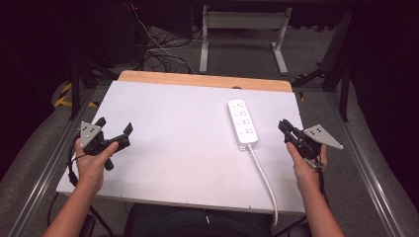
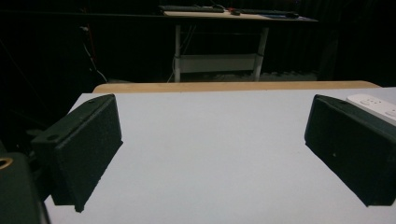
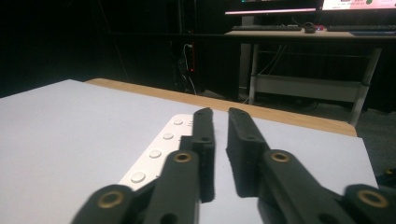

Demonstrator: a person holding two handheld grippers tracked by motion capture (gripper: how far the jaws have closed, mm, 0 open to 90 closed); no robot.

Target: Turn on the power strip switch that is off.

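Observation:
A white power strip (image 1: 242,123) lies flat on the right half of the white table top (image 1: 173,148), and its white cable (image 1: 264,182) runs off the near edge. My right gripper (image 1: 282,124) is just right of the strip, with its jaws almost together and nothing between them. In the right gripper view the strip (image 3: 159,149) lies just left of the jaws of my right gripper (image 3: 218,112). My left gripper (image 1: 116,123) is over the table's left edge, open and empty. In the left gripper view the left gripper (image 2: 212,121) frames bare table, with the strip (image 2: 373,103) behind the right jaw.
A wooden strip (image 1: 197,78) edges the far side of the table. Beyond it stand a grey desk frame (image 1: 242,29) and loose cables (image 1: 158,49) on the floor. Metal rails run along both sides of the table.

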